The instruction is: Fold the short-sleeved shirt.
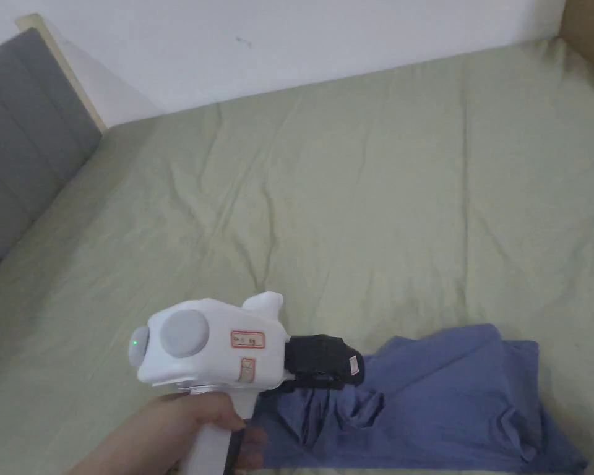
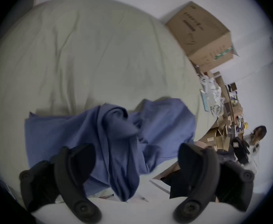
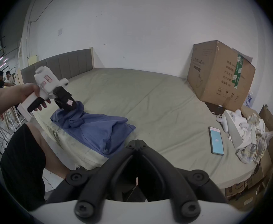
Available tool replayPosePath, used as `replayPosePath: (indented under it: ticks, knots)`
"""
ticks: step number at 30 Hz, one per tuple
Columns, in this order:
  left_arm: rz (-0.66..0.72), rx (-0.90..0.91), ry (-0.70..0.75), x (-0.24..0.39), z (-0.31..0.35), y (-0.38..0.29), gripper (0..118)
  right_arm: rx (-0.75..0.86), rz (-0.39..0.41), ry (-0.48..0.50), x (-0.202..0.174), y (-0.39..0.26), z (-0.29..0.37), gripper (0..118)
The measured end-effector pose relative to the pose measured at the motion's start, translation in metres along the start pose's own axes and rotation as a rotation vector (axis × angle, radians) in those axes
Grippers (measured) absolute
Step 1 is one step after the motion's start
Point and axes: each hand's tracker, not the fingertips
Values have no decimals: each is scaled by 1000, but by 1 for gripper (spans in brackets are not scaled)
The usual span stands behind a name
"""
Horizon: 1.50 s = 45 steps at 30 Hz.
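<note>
Since the blue shirt (image 1: 438, 396) sits bunched at the bed's (image 1: 351, 204) edge, lower right, left tongs (image 2: 132, 167) apart and right tongs (image 3: 137, 142) together, a sloppy grab could drag it off.

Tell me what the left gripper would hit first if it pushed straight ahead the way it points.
The left gripper, open, points at the crumpled blue shirt on the green bedsheet; it would probably meet the raised fold first, though depth is unclear.

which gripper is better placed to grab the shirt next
Left. The left gripper is open, right over the crumpled blue short-sleeved shirt near the bed's front edge. The right gripper is shut, set back from the cloth.
</note>
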Motion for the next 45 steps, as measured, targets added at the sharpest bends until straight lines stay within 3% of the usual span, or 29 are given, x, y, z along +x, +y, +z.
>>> replayPosePath:
  ticks: [3,5,6,8,9,11,13,15,16,18,21,25,29,32,33,34,35,36,39,44,45]
  knots:
    - [-8,161,57,-5,43,1,102,-3,-45,9,6,-4,-3,0]
    - [37,215,166,-12,48,2,93,-10,-68,21,6,-4,-7,0]
    - [41,199,266,-14,39,2,74,-14,-72,27,4,-2,-9,0]
    - [-25,95,408,-11,10,-2,14,-15,-59,34,0,1,-11,0]
    - [-46,55,445,-6,-6,-8,4,-8,-36,35,-5,4,-11,0]
    - [-79,-4,363,4,-39,-20,3,4,-3,38,-11,7,-7,0]
    - [-82,-57,422,16,-67,-27,3,14,14,42,-16,11,-3,0]
    - [-162,10,462,39,-69,-28,2,18,24,44,-19,12,1,0]
    - [-188,34,381,47,-60,-27,2,21,26,43,-20,13,2,0]
    - [-138,38,88,60,-39,-26,2,20,27,48,-22,12,3,0]
    - [-195,138,43,72,16,-27,2,3,41,53,-25,10,2,0]
    - [-119,234,62,2,76,-22,2,-5,39,60,-26,9,2,0]
    - [218,186,153,-114,92,-29,2,2,13,80,-26,11,4,0]
    - [335,200,134,-190,76,-47,3,4,14,76,-27,13,4,0]
    - [331,231,114,-196,73,-52,14,3,14,73,-28,14,4,0]
    - [318,219,83,-201,69,-54,47,1,14,70,-28,14,4,0]
    - [342,191,-31,-188,63,-62,89,-2,14,66,-28,14,4,0]
    - [366,180,-145,-187,54,-67,117,-8,13,63,-28,14,3,0]
    - [351,171,-258,-157,32,-71,117,-26,6,61,-30,15,-2,0]
    - [305,150,-203,-136,4,-61,114,-29,10,68,-41,21,-4,0]
    - [291,148,-243,-129,6,-61,68,-27,14,73,-44,23,-4,0]
